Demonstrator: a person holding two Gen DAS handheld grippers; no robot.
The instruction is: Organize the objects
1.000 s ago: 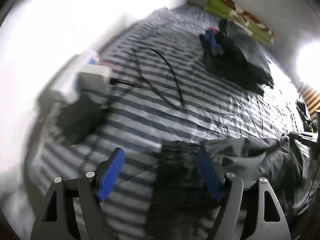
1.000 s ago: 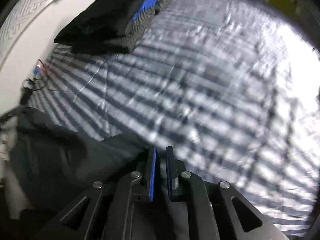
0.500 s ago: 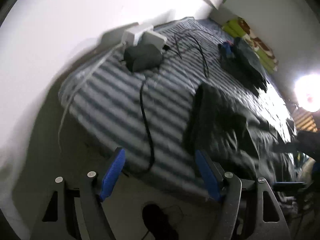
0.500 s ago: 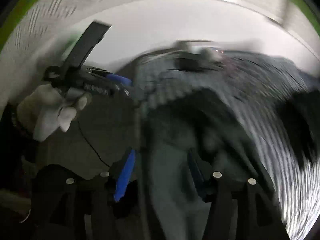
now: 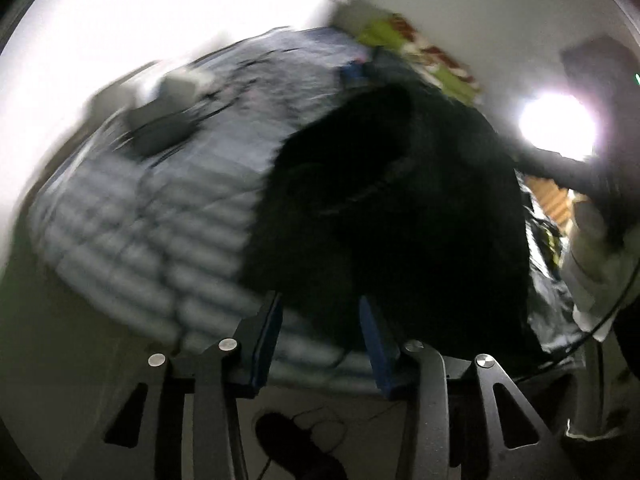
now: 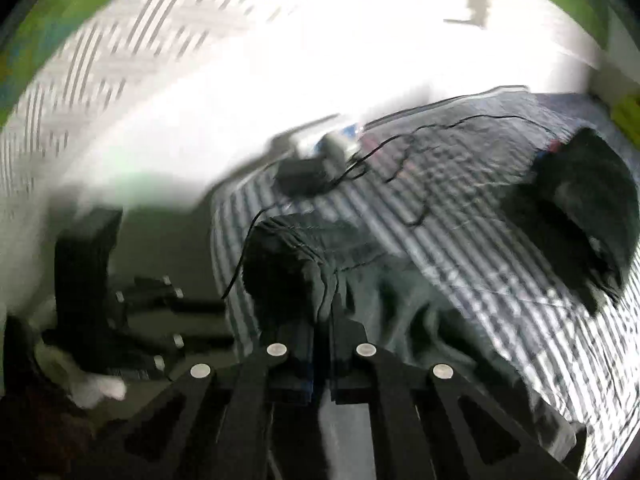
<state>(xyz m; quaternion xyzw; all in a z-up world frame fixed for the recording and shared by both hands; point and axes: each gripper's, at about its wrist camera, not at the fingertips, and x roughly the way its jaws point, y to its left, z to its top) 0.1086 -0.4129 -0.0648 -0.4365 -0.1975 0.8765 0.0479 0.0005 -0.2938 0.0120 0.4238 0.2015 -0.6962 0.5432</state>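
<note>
A dark, soft, crumpled fabric garment [image 6: 360, 280] lies bunched at the near edge of the bed, on the blue-and-white striped bedsheet [image 6: 460, 184], and the right gripper [image 6: 322, 320] is clenched on a fold of it — the blue pads sit nearly together with cloth pinched between them. From the other side the same dark cloth [image 5: 400, 208] hangs in a heavy mass in front of the left gripper [image 5: 320, 320], whose jaws are closing; the cloth's lower edge sits just at the gap, yet I cannot tell that the pads press on it, so I would call that hand not yet gripping. Judging by this, the step in hand is getting a second hold so the garment can be lifted and spread or folded. To do it well, the left hand should take an edge or corner well apart from the right hand's pinch, not the thick middle, and close fully before either hand pulls — otherwise the cloth will slide out or bunch. Farther up the sheet a thin black cable [image 6: 420, 136] trails from a small dark box-shaped adapter [image 6: 304, 172] toward the garment; it is worth keeping clear of it when lifting. A second dark folded pile of clothes [image 6: 584, 200] rests on the far side, and a dark shoe [image 5: 296, 444] lies on the floor below.
</note>
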